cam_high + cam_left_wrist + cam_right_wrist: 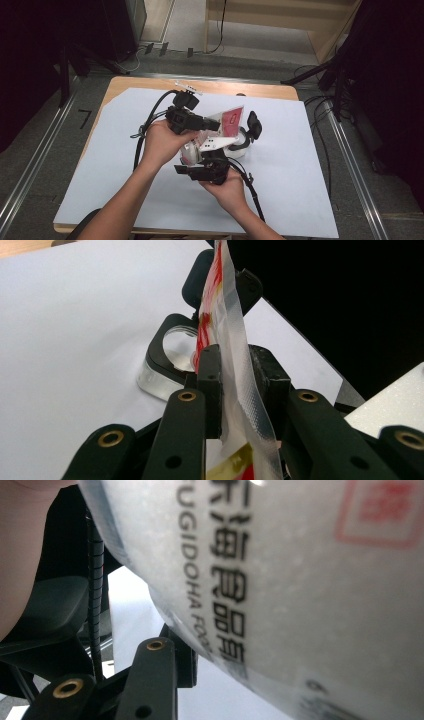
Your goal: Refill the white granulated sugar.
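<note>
A sealed plastic bag [231, 120], white with red print, is held above the table between both grippers. My left gripper [216, 125] is shut on its flat top seam; in the left gripper view both pads press the thin bag [235, 320] edge-on. Lower and nearer, my right gripper [202, 162] holds the bag's white bottom end. In the right gripper view the bag [300, 580] with black lettering looms close, resting against one black finger [155, 675]; the other finger is hidden behind it.
A clear round container with a black flip lid [246, 136] sits on the white sheet [300, 170] just right of the bag, also seen as container [167, 365] beyond the left jaws. Cables trail from both grippers. Wooden table edges [150, 82] border the sheet.
</note>
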A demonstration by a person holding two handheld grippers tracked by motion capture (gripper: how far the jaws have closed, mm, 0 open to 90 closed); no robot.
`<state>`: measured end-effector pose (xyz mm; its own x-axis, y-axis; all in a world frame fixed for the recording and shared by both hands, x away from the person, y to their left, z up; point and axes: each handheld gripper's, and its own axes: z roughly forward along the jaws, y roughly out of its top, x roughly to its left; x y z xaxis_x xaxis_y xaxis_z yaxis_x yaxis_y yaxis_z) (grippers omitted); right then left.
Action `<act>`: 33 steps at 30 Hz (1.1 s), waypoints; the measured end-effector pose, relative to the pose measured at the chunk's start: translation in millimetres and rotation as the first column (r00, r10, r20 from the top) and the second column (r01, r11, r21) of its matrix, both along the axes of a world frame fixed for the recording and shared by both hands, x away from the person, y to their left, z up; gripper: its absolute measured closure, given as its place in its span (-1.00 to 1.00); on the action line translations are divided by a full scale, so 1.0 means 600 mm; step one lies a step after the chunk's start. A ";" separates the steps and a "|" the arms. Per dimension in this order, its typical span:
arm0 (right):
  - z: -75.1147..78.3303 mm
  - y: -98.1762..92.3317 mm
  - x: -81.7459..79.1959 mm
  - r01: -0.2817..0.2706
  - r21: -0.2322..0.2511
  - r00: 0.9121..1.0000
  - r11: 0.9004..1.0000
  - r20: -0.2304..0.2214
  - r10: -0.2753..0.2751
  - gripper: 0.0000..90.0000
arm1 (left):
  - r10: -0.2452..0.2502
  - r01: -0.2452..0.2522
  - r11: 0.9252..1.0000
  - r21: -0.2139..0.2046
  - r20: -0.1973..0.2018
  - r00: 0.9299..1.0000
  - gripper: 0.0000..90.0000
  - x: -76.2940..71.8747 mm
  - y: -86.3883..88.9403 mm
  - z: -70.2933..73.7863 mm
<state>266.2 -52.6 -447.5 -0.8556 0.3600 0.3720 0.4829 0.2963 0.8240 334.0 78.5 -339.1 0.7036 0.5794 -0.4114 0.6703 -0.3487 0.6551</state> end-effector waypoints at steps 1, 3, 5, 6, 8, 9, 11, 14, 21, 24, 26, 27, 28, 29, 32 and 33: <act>0.000 0.000 0.000 0.001 0.000 1.000 1.000 0.001 -0.001 0.40 | -0.001 0.001 1.000 -0.002 0.003 1.000 0.73 0.000 0.000 0.000; 0.000 0.000 0.000 0.001 0.000 1.000 1.000 0.001 -0.001 0.40 | 0.003 -0.003 1.000 0.002 0.004 1.000 0.73 -0.002 0.000 0.001; 0.001 0.000 0.000 0.000 0.001 1.000 1.000 0.001 0.000 0.40 | 0.002 -0.002 1.000 0.002 0.007 1.000 0.73 -0.002 0.000 0.002; 0.001 0.000 0.000 -0.002 0.001 1.000 1.000 0.000 0.002 0.40 | 0.003 -0.003 1.000 0.002 0.007 1.000 0.73 -0.002 0.000 0.002; 0.001 0.001 0.000 -0.005 0.001 1.000 1.000 -0.002 0.005 0.40 | 0.004 -0.004 1.000 0.003 0.008 1.000 0.74 -0.002 0.000 0.002; 0.001 0.001 0.000 -0.006 -0.001 1.000 1.000 -0.002 0.006 0.39 | 0.005 -0.005 1.000 0.004 0.007 1.000 0.74 -0.002 0.000 0.002; 0.001 0.001 0.000 -0.006 -0.002 1.000 1.000 -0.001 0.006 0.39 | 0.007 -0.007 1.000 0.006 0.006 1.000 0.76 -0.002 0.000 0.002; 0.001 0.001 0.000 -0.005 -0.001 1.000 1.000 -0.001 0.005 0.39 | 0.006 -0.006 1.000 0.008 0.007 1.000 0.76 -0.002 0.000 0.002; 0.001 0.003 0.002 -0.006 0.000 1.000 1.000 -0.001 0.006 0.39 | 0.012 -0.013 1.000 0.013 0.013 1.000 0.76 -0.003 0.001 0.003; 0.002 0.005 0.002 -0.010 0.002 1.000 1.000 -0.007 0.010 0.39 | 0.024 -0.024 1.000 0.011 0.013 1.000 0.76 -0.003 0.002 0.005; 0.003 0.006 0.003 -0.010 0.004 1.000 1.000 -0.002 0.010 0.39 | 0.028 -0.028 1.000 0.009 0.020 0.999 0.78 -0.003 0.002 0.005; 0.004 0.006 0.003 -0.010 0.005 1.000 1.000 -0.002 0.010 0.39 | 0.029 -0.029 1.000 0.011 0.020 0.999 0.79 -0.003 0.003 0.006; 0.004 0.007 0.004 -0.011 0.006 1.000 1.000 -0.004 0.011 0.39 | 0.030 -0.031 0.999 0.011 0.020 0.999 0.79 -0.002 0.003 0.006; 0.004 0.007 0.004 -0.013 0.005 1.000 1.000 -0.005 0.013 0.39 | 0.032 -0.033 0.999 0.009 0.020 0.999 0.80 -0.002 0.003 0.006; 0.005 0.008 0.005 -0.015 0.002 1.000 1.000 -0.002 0.015 0.39 | 0.040 -0.040 0.999 0.002 0.023 0.999 0.80 -0.005 0.004 0.007; 0.005 0.008 0.005 -0.016 0.002 1.000 1.000 0.000 0.016 0.39 | 0.037 -0.037 0.999 0.005 0.025 0.999 0.80 -0.005 0.004 0.007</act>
<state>269.0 -47.8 -444.6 -0.8609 0.3461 0.3729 0.4786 0.3024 0.8243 331.0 81.1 -334.7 0.6912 0.6078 -0.3908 0.6666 -0.3277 0.6695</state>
